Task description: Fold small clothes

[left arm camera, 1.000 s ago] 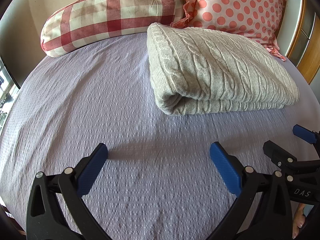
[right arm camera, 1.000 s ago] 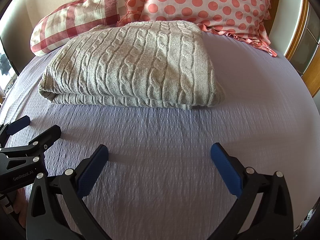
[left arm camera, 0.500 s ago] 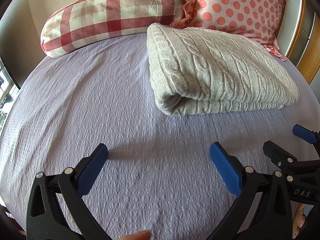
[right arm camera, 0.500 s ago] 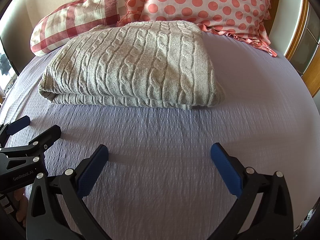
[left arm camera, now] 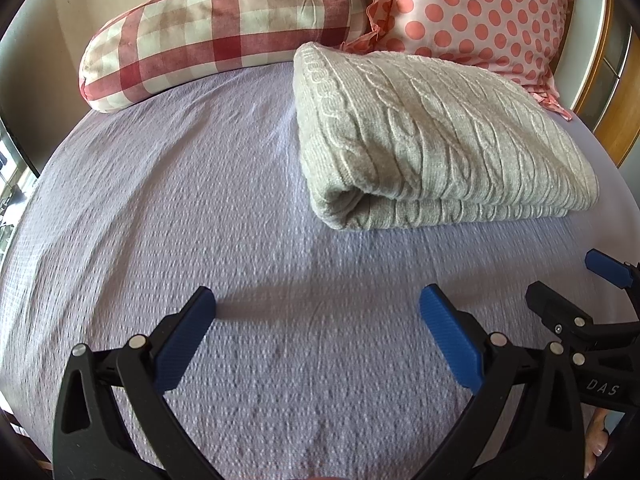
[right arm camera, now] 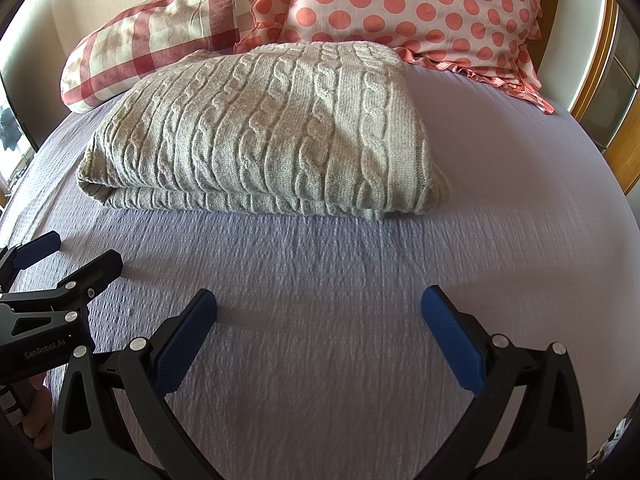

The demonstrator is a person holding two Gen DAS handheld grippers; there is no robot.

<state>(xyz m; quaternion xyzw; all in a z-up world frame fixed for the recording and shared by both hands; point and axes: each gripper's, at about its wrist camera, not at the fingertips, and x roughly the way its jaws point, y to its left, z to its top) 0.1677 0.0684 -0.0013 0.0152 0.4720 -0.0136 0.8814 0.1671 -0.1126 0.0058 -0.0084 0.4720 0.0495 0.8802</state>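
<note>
sweater [right arm camera: 264,132] lies folded on the lilac sheet [right arm camera: 360,300], near the head of the bed, its far edge against the dotted pillow [right arm camera: 408,4] and close to the check pillow [right arm camera: 152,40]. folded layers show along the near edge; how many cannot be counted. left gripper [left arm camera: 318,320]: jaws wide, nothing between them, low over bare sheet, short of the sweater. right gripper [right arm camera: 320,320]: jaws wide, nothing held, likewise short of the sweater. each appears at the edge of the other's view, cut off by the frame. fingertips show at the lower corners, mostly hidden behind the tool bodies. wooden frame [right arm camera: 596,92] at right, only partly in view. window area at far left too dark and squeezed to make out.
</note>
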